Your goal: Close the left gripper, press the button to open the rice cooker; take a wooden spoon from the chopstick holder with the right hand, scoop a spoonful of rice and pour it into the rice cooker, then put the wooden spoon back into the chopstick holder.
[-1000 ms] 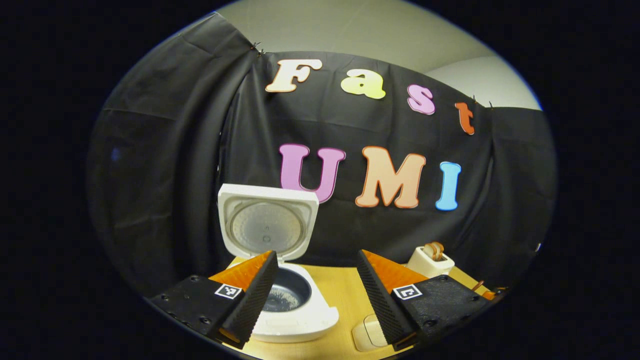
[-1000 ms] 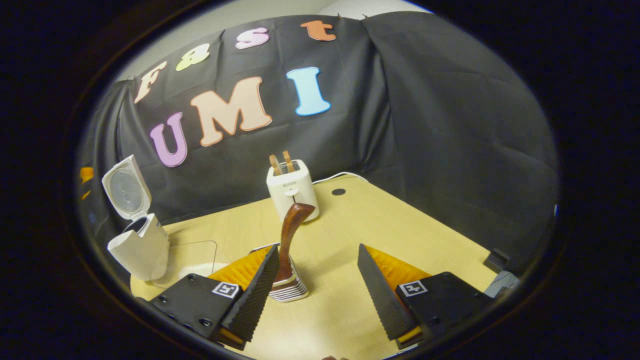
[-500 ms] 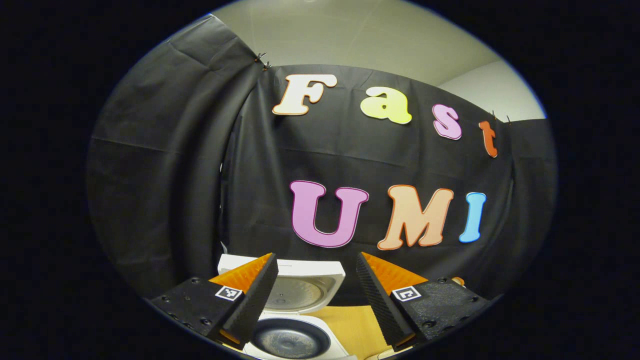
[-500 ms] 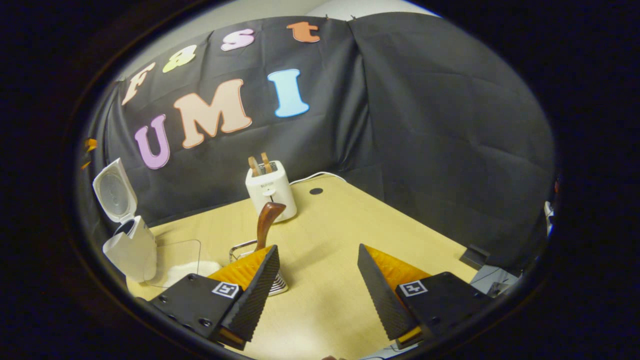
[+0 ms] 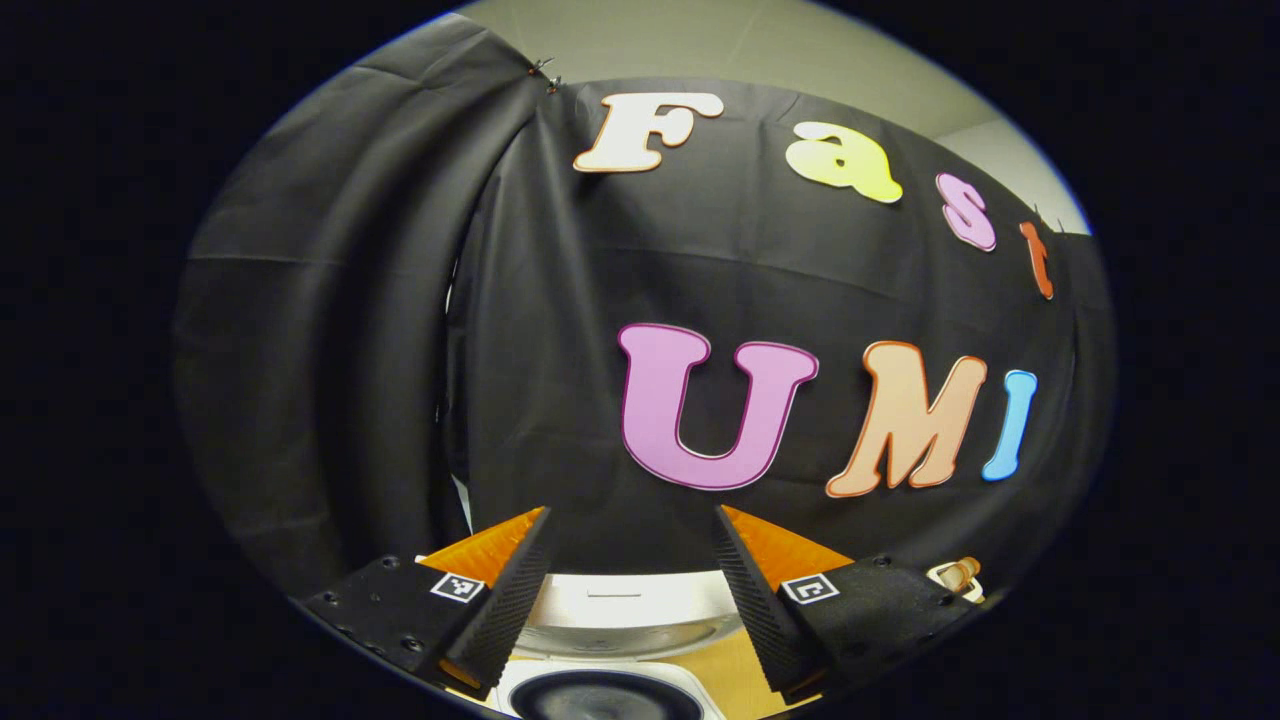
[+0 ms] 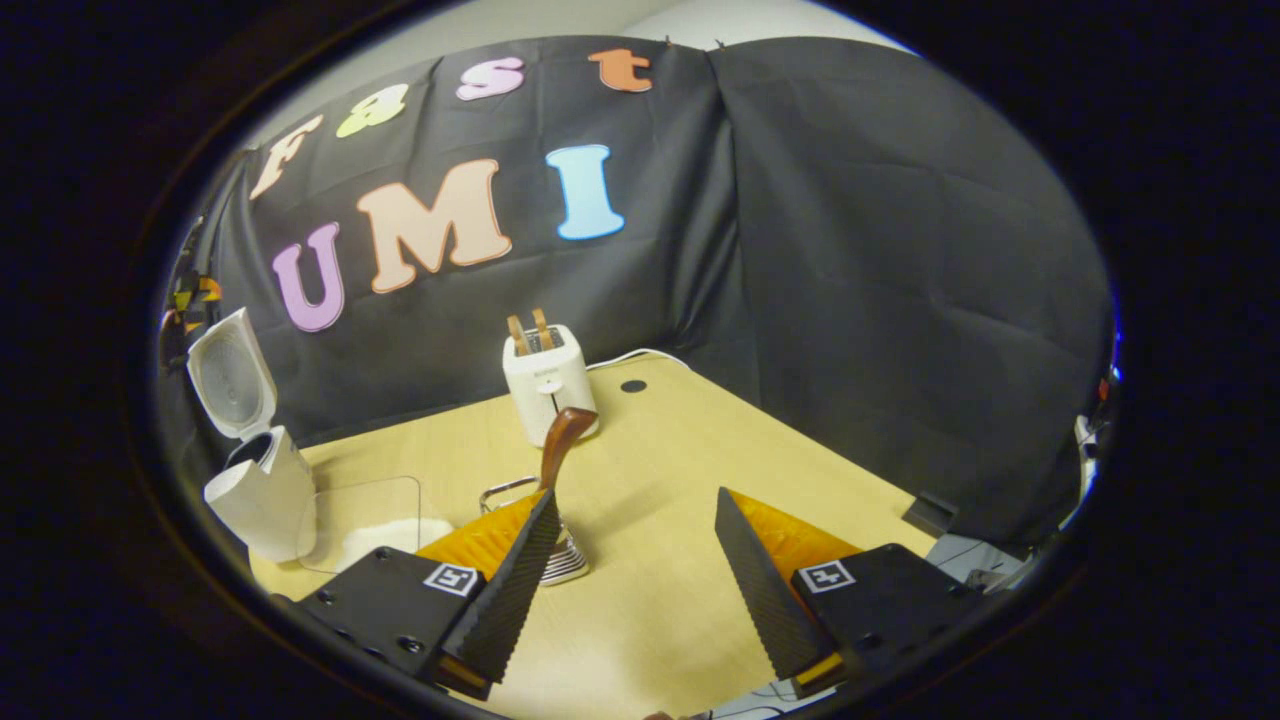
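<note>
The white rice cooker [image 6: 262,490] stands at the table's left with its lid [image 6: 232,373] raised. Its lid [image 5: 620,610] and dark inner pot [image 5: 605,700] also lie low between my left gripper's fingers. My left gripper [image 5: 630,590] is open, above the cooker and apart from it. The wooden spoon [image 6: 560,445] stands upright in the wire chopstick holder [image 6: 555,560] mid-table. My right gripper [image 6: 635,570] is open and holds nothing; its left finger hides part of the holder. A clear box of white rice [image 6: 375,520] sits right of the cooker.
A white toaster [image 6: 548,378] with two bread slices stands at the back of the wooden table [image 6: 700,470], a white cable and a dark round hole behind it. The toaster's top [image 5: 958,575] peeks past the left gripper's right finger. Black cloth walls the booth.
The left gripper view has tilted up and closer, so the cooker has sunk to the bottom edge. The right gripper has drawn back from the spoon, then shifted slightly; both stay open.
</note>
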Available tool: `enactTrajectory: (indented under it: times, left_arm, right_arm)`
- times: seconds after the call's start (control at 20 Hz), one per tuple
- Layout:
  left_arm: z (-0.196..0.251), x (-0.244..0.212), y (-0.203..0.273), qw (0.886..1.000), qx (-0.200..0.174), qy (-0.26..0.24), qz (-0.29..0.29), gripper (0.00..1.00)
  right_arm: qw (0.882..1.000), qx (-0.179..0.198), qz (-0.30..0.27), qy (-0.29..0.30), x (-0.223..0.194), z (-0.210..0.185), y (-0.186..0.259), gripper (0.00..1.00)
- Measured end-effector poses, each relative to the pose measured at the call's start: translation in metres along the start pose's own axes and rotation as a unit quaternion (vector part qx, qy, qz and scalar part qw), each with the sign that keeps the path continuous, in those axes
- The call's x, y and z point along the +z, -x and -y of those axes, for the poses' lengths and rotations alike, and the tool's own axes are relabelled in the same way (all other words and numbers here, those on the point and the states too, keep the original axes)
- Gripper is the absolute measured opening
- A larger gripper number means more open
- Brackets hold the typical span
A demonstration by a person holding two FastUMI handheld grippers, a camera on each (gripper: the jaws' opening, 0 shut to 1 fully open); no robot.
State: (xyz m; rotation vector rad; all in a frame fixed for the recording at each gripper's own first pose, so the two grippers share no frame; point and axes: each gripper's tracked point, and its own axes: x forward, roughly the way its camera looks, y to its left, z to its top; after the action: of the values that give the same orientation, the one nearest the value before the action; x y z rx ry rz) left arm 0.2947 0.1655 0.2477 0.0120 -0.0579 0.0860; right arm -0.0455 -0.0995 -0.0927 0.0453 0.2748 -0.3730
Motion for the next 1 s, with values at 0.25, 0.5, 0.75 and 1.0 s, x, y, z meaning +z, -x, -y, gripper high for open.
enactTrajectory:
  times: [0.25, 0.5, 0.75, 1.0]
  left_arm:
    - [-0.007, -0.022, -0.024, 0.999, 0.015, -0.014, -0.039, 0.91]
    - [-0.009, -0.031, -0.021, 0.998, 0.024, -0.021, -0.055, 0.9]
    - [-0.004, -0.035, 0.0, 0.997, 0.016, 0.0, -0.069, 0.9]
    - [0.005, -0.055, 0.037, 0.997, 0.021, -0.033, -0.067, 0.91]
  right_arm:
    - [1.0, 0.006, 0.011, -0.001, 0.01, -0.005, 0.012, 0.99]
    - [1.0, 0.007, 0.008, 0.001, 0.008, 0.002, 0.015, 0.99]
    - [1.0, 0.02, 0.014, -0.009, 0.016, 0.0, 0.007, 1.0]
    - [0.999, 0.035, 0.016, -0.013, 0.02, -0.003, -0.006, 1.0]
